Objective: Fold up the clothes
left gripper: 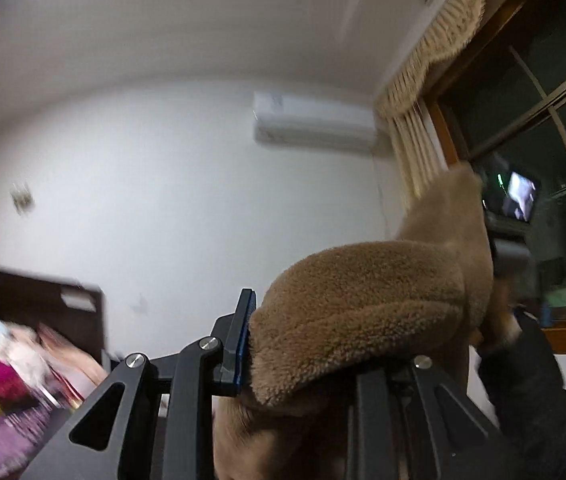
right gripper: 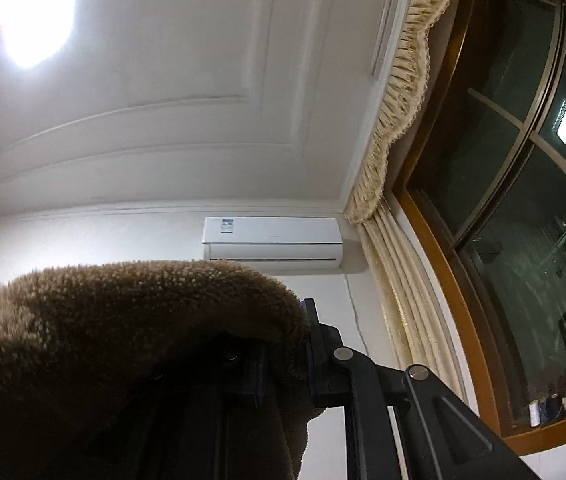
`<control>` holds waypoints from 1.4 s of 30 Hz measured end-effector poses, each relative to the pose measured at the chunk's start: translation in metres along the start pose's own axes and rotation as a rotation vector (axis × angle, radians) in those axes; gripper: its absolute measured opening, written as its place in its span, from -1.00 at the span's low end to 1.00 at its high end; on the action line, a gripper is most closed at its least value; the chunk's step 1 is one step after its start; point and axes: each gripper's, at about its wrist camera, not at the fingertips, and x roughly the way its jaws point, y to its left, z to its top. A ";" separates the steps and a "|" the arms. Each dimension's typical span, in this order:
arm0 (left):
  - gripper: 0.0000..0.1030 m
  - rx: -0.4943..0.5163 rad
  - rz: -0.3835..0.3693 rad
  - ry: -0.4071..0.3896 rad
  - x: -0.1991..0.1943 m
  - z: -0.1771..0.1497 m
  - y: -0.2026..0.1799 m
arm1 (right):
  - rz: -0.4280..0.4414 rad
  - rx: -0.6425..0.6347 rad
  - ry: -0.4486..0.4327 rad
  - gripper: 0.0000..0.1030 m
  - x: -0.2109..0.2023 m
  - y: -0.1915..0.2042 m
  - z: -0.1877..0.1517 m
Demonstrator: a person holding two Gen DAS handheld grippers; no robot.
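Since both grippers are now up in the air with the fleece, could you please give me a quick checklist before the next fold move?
1. Left gripper shut on the brown fleece garment: ok.
2. Right gripper shut on the same garment: ok.
3. Fleece spans between both grippers without slipping out: ok; it runs toward the person's hand.
4. Which part each gripper has (hem, shoulder, sleeve): cannot tell.
5. Lower edge hanging free, untwisted: cannot tell, it is out of view.
6. Surface to lay it on: cannot tell; both cameras point upward.
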 end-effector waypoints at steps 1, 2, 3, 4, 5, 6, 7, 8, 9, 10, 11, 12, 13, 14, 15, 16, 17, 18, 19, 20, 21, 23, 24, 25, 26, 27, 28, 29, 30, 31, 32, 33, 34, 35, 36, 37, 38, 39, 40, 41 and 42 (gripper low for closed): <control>-0.47 -0.025 -0.017 0.021 0.005 -0.002 0.004 | -0.007 -0.004 -0.002 -0.70 0.001 -0.001 0.000; -0.47 -0.059 -0.021 0.024 0.007 -0.001 0.010 | -0.017 -0.009 -0.008 -0.70 0.002 -0.002 0.001; -0.48 -0.093 -0.026 0.026 0.010 0.001 0.017 | -0.023 -0.009 -0.014 -0.70 0.002 -0.002 0.001; -0.48 -0.126 -0.030 0.029 0.012 0.002 0.024 | -0.026 -0.012 -0.020 -0.70 0.001 -0.002 0.000; -0.48 -0.160 -0.025 0.018 0.012 0.006 0.032 | -0.025 -0.021 -0.027 -0.70 0.000 0.000 0.000; -0.48 -0.181 -0.007 -0.005 0.009 0.013 0.038 | -0.023 -0.040 -0.038 -0.70 -0.002 0.003 -0.002; -0.48 -0.186 0.012 -0.023 0.006 0.018 0.041 | -0.021 -0.059 -0.050 -0.70 -0.004 0.007 -0.003; -0.48 -0.185 0.035 -0.040 0.001 0.020 0.042 | -0.020 -0.076 -0.061 -0.70 -0.006 0.011 -0.005; -0.48 -0.174 0.061 -0.055 -0.005 0.019 0.042 | -0.019 -0.085 -0.072 -0.70 -0.008 0.014 -0.006; -0.48 -0.164 0.087 -0.071 -0.011 0.018 0.041 | -0.019 -0.092 -0.082 -0.70 -0.010 0.017 -0.008; -0.48 -0.145 0.119 -0.094 -0.018 0.019 0.040 | -0.018 -0.090 -0.094 -0.70 -0.013 0.018 -0.009; -0.47 -0.116 0.161 -0.128 -0.024 0.021 0.038 | -0.018 -0.088 -0.106 -0.70 -0.016 0.020 -0.009; -0.47 -0.086 0.201 -0.164 -0.031 0.022 0.036 | -0.016 -0.085 -0.119 -0.70 -0.019 0.020 -0.008; -0.46 -0.053 0.241 -0.205 -0.038 0.023 0.032 | -0.018 -0.088 -0.139 -0.70 -0.025 0.020 -0.007; -0.44 -0.028 0.273 -0.241 -0.042 0.027 0.029 | -0.020 -0.090 -0.159 -0.70 -0.031 0.021 -0.005; -0.43 -0.019 0.290 -0.265 -0.047 0.032 0.028 | -0.020 -0.092 -0.178 -0.70 -0.036 0.022 -0.004; -0.43 -0.016 0.298 -0.282 -0.053 0.036 0.029 | -0.013 -0.084 -0.189 -0.70 -0.041 0.020 -0.002; -0.43 -0.016 0.302 -0.291 -0.057 0.041 0.031 | -0.002 -0.069 -0.193 -0.70 -0.044 0.017 0.001; -0.43 -0.016 0.306 -0.294 -0.059 0.044 0.033 | 0.010 -0.057 -0.192 -0.70 -0.047 0.015 0.003; -0.42 -0.016 0.311 -0.295 -0.061 0.047 0.034 | 0.025 -0.044 -0.187 -0.70 -0.050 0.012 0.004; -0.42 -0.014 0.321 -0.294 -0.063 0.049 0.036 | 0.041 -0.033 -0.181 -0.70 -0.053 0.010 0.004; -0.42 -0.007 0.351 -0.296 -0.065 0.049 0.036 | 0.067 -0.023 -0.167 -0.70 -0.061 0.009 0.000; -0.42 -0.003 0.367 -0.297 -0.065 0.049 0.036 | 0.082 -0.018 -0.156 -0.70 -0.064 0.009 -0.004; -0.42 -0.001 0.382 -0.297 -0.064 0.049 0.037 | 0.106 -0.005 -0.136 -0.70 -0.068 0.009 -0.009; -0.42 -0.001 0.395 -0.296 -0.064 0.047 0.038 | 0.130 0.008 -0.116 -0.70 -0.072 0.008 -0.013; -0.42 -0.003 0.407 -0.293 -0.063 0.046 0.040 | 0.152 0.020 -0.099 -0.70 -0.075 0.007 -0.017; -0.42 -0.008 0.414 -0.289 -0.061 0.047 0.043 | 0.175 0.032 -0.081 -0.70 -0.080 0.006 -0.023; -0.42 -0.015 0.419 -0.281 -0.058 0.049 0.046 | 0.204 0.048 -0.060 -0.70 -0.086 0.005 -0.030; -0.42 -0.021 0.428 -0.274 -0.055 0.051 0.050 | 0.232 0.062 -0.041 -0.70 -0.092 0.005 -0.038; -0.42 -0.023 0.441 -0.269 -0.053 0.052 0.053 | 0.253 0.068 -0.030 -0.70 -0.098 0.005 -0.046; -0.42 -0.023 0.453 -0.262 -0.050 0.053 0.055 | 0.275 0.075 -0.019 -0.70 -0.105 0.004 -0.053; -0.42 -0.019 0.467 -0.253 -0.045 0.055 0.057 | 0.296 0.082 -0.007 -0.70 -0.111 0.004 -0.061; -0.42 -0.016 0.478 -0.245 -0.041 0.056 0.058 | 0.318 0.089 0.007 -0.70 -0.118 0.005 -0.068; -0.42 -0.016 0.486 -0.236 -0.036 0.058 0.059 | 0.340 0.096 0.021 -0.70 -0.124 0.005 -0.074; -0.42 -0.015 0.495 -0.228 -0.030 0.060 0.060 | 0.363 0.102 0.038 -0.70 -0.129 0.006 -0.080; -0.42 -0.015 0.503 -0.222 -0.025 0.062 0.061 | 0.385 0.108 0.055 -0.70 -0.134 0.008 -0.086; -0.42 -0.013 0.511 -0.217 -0.022 0.063 0.061 | 0.403 0.108 0.070 -0.70 -0.137 0.010 -0.093; -0.42 -0.012 0.518 -0.212 -0.018 0.064 0.061 | 0.420 0.110 0.085 -0.70 -0.140 0.012 -0.099; -0.42 -0.009 0.522 -0.207 -0.014 0.066 0.061 | 0.431 0.114 0.099 -0.70 -0.141 0.014 -0.104; -0.42 -0.006 0.527 -0.201 -0.011 0.066 0.061 | 0.442 0.118 0.112 -0.70 -0.143 0.015 -0.108; -0.42 -0.003 0.532 -0.194 -0.009 0.066 0.061 | 0.450 0.127 0.125 -0.70 -0.143 0.015 -0.112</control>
